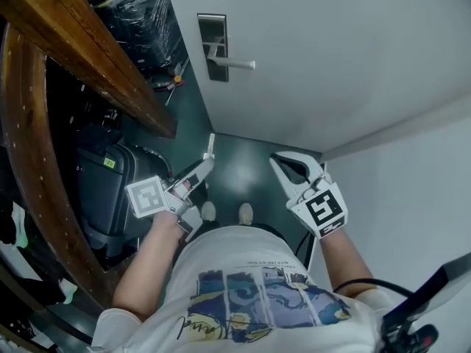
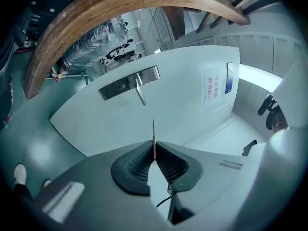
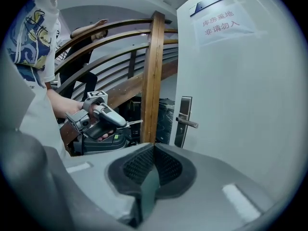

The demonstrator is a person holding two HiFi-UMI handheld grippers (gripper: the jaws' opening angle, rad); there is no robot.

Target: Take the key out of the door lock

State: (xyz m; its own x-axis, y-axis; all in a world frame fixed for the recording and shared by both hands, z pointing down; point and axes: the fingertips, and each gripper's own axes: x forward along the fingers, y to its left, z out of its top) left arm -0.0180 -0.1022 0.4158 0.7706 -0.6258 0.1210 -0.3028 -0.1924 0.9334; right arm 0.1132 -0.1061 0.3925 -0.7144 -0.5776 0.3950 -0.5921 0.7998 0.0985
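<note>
My left gripper [image 1: 205, 163] is shut on a thin metal key [image 1: 210, 145]. The key [image 2: 153, 131] stands edge-on out of the closed pads [image 2: 144, 154] and points toward the door. It is well clear of the steel lock plate [image 1: 213, 44] and its lever handle [image 1: 237, 64]; I see nothing in the lock. From the right gripper view the left gripper [image 3: 126, 123] holds the key [image 3: 134, 122] short of the lock plate [image 3: 183, 120]. My right gripper [image 1: 275, 160] is shut with nothing in it, its pads [image 3: 166, 162] closed together, and it hangs to the right of the left one.
The white door [image 1: 331, 50] fills the top right and carries a paper notice [image 3: 224, 22]. A curved wooden handrail [image 1: 88, 50] with a post [image 3: 153, 81] runs at the left. A dark suitcase [image 1: 110, 190] stands below it. The person's shoes [image 1: 208, 212] are on the green floor.
</note>
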